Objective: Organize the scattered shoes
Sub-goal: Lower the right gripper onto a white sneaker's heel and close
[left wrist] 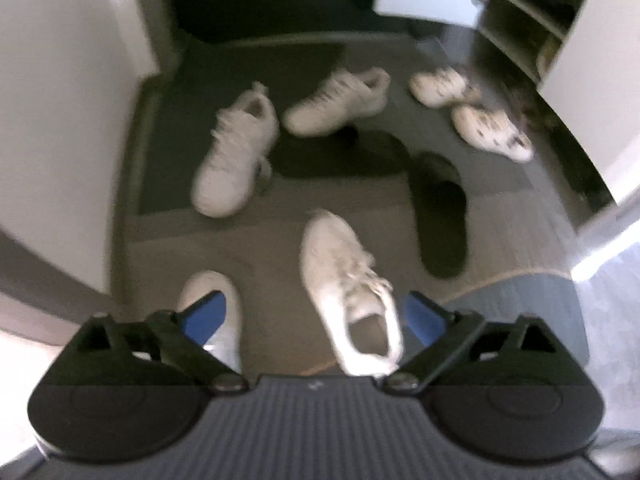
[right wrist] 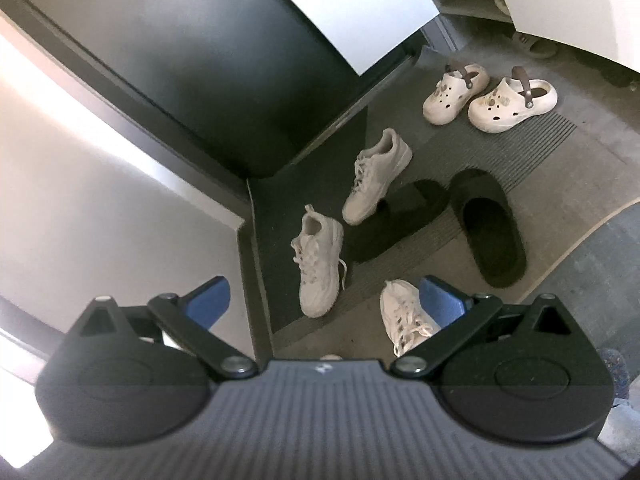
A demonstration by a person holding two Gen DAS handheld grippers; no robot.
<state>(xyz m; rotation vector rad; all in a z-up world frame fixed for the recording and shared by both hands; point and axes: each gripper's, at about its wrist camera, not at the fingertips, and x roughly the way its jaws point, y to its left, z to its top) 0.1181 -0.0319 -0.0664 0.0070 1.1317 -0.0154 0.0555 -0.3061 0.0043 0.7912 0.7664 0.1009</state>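
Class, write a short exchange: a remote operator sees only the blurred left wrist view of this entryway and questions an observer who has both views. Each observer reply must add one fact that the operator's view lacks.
Operator: The two clogs are smeared in my view. Do they have straps?
Observer: Yes. In the right wrist view each clog has a dark strap arching over its opening.
Operator: Is any shoe lying at the foot of the cabinet? I only see blur there.
Observer: Yes, one beige slipper lies there behind the clogs, partly hidden under the white door.
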